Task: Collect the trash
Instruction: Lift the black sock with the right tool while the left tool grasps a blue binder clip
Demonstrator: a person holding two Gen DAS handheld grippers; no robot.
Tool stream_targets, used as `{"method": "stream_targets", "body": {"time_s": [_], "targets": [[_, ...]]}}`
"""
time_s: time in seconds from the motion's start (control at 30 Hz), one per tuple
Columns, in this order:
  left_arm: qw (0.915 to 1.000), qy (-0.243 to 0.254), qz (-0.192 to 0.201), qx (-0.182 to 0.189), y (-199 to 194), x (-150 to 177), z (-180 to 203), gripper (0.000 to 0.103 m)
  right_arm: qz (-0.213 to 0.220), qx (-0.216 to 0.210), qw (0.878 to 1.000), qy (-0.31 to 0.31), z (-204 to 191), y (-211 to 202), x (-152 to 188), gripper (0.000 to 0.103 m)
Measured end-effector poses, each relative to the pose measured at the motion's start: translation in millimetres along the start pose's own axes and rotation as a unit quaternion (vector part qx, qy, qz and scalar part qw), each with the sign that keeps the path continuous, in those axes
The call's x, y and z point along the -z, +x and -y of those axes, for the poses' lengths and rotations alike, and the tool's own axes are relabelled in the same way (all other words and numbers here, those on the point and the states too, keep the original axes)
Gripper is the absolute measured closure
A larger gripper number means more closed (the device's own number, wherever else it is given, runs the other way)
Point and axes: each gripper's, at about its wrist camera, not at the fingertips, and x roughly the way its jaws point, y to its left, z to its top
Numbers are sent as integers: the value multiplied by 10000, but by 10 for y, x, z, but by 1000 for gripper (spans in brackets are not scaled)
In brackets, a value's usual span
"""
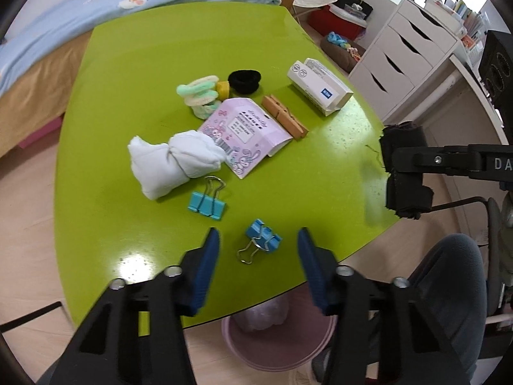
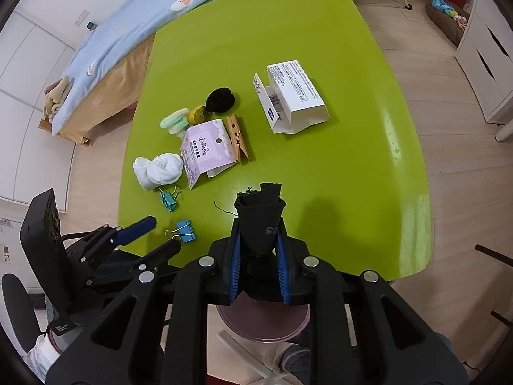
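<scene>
The round pink plastic waste bin (image 1: 275, 349) under the green worktop (image 1: 179, 48) is half hidden by the worktop's near edge in the left wrist view, and in the right wrist view little more than its rim (image 2: 256, 335) is seen below the right gripper's arms. The lower end of the rolled black fabric piece (image 2: 261, 224) is covered by the blue jaws. The small print on the open white cardboard box (image 2: 293, 96) cannot be read. The white chest of drawers (image 2: 487, 61) is cut off by the frame's edge.
</scene>
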Motion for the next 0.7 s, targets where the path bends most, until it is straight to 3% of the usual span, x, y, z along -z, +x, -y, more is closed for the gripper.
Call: {"method": "stream_targets", "body": {"time_s": [0.07, 0.23, 0.7], "targets": [[10000, -32, 9, 60, 0, -5, 7, 76, 3, 22, 10000, -30, -22, 12, -9, 84], [9999, -6, -37, 117, 10, 0, 39, 101, -4, 21, 10000, -63, -46, 33, 9, 84], [9995, 22, 179, 244, -262, 50, 74, 102, 134, -36, 9994, -324, -200, -89, 133, 84]]}}
